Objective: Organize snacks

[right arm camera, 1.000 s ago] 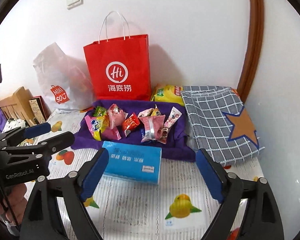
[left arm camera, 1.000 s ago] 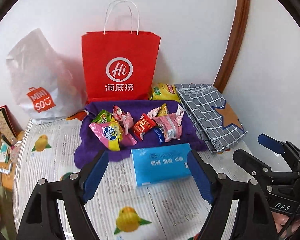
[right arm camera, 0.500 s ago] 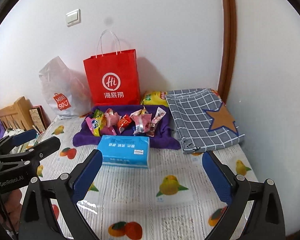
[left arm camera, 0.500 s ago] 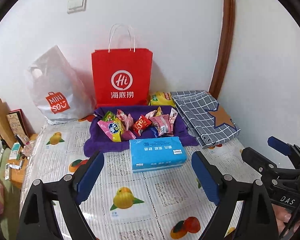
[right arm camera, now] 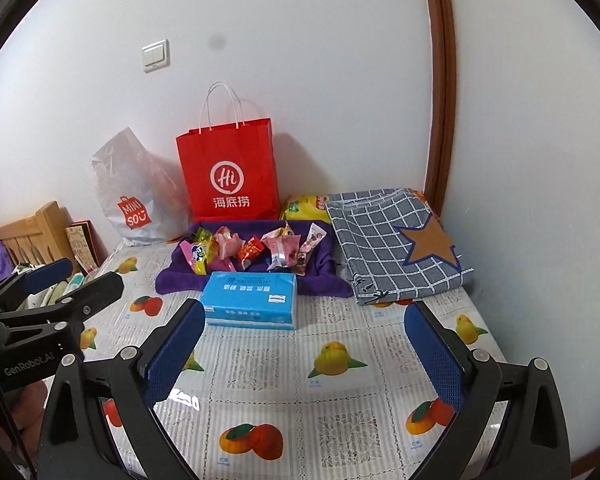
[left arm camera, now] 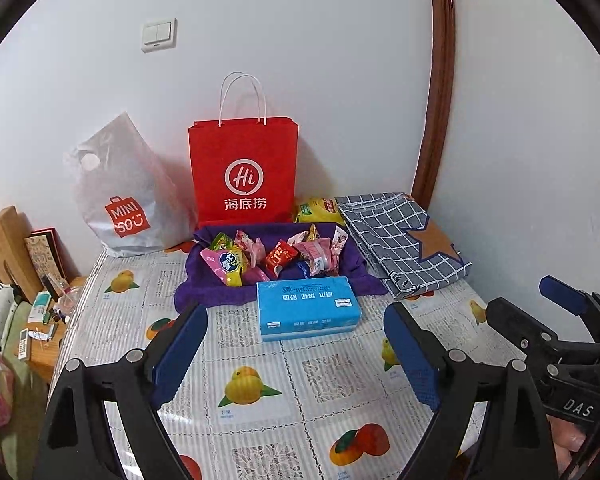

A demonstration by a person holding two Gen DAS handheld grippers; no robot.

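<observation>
Several wrapped snacks (left arm camera: 276, 254) (right arm camera: 252, 246) lie in a heap on a purple cloth (left arm camera: 204, 292) at the back of the table. A blue tissue box (left arm camera: 306, 308) (right arm camera: 252, 300) lies just in front of the cloth. My left gripper (left arm camera: 294, 332) hangs over the fruit-print tablecloth, short of the box, open with nothing between its blue pads. My right gripper (right arm camera: 304, 328) is open and empty too, equally far back. Each gripper shows at the edge of the other's view: the right gripper (left arm camera: 528, 300) and the left gripper (right arm camera: 86, 276).
A red paper bag (left arm camera: 244, 176) and a white plastic bag (left arm camera: 120, 200) stand against the wall behind the cloth. A yellow snack bag (left arm camera: 316, 208) sits beside a grey checked cloth (left arm camera: 400, 240) with a star. Wooden furniture with clutter (left arm camera: 40, 304) borders the table's left edge.
Both grippers have drawn back from the tissue box and snacks, so more of the tablecloth shows. Their jaws stand a little wider than before.
</observation>
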